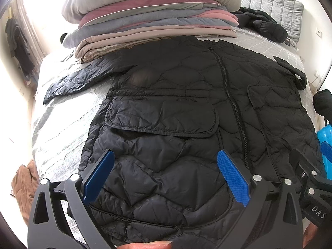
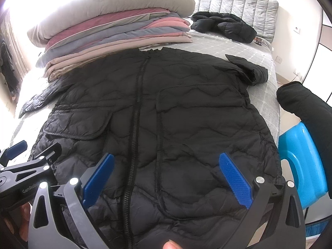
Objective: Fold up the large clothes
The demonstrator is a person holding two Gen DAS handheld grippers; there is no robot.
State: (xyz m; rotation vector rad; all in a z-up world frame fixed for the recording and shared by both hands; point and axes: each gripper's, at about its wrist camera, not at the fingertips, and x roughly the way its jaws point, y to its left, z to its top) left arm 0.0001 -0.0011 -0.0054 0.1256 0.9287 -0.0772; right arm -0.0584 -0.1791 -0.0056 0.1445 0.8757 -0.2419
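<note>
Both tongs are held wide apart with nothing between them: the left gripper (image 1: 166, 176) and the right gripper (image 2: 166, 178) are seen low over the bottom part of the black puffy coat (image 1: 197, 114). No cloth is pinched by either one. The coat is laid flat, front side up, on the grey bed (image 1: 62, 124), with its zipper (image 2: 134, 124) closed and running up the middle. One sleeve (image 1: 83, 78) is stretched out to the left, and the other sleeve (image 2: 249, 70) is bent near the top right. A pile of folded blankets (image 2: 114, 31) is stacked behind the coat, touching its collar end. Another dark jacket (image 2: 224, 27) is left further back on the bed. A blue stool (image 2: 300, 166) is seen beside the bed on the right. It looks like the coat has been spread out, but no fold has been made yet. Next, a sleeve or a side edge most likely needs to be grabbed and brought over to the middle. Puffy cloth can slip, so a good firm pinch would be needed.
</note>
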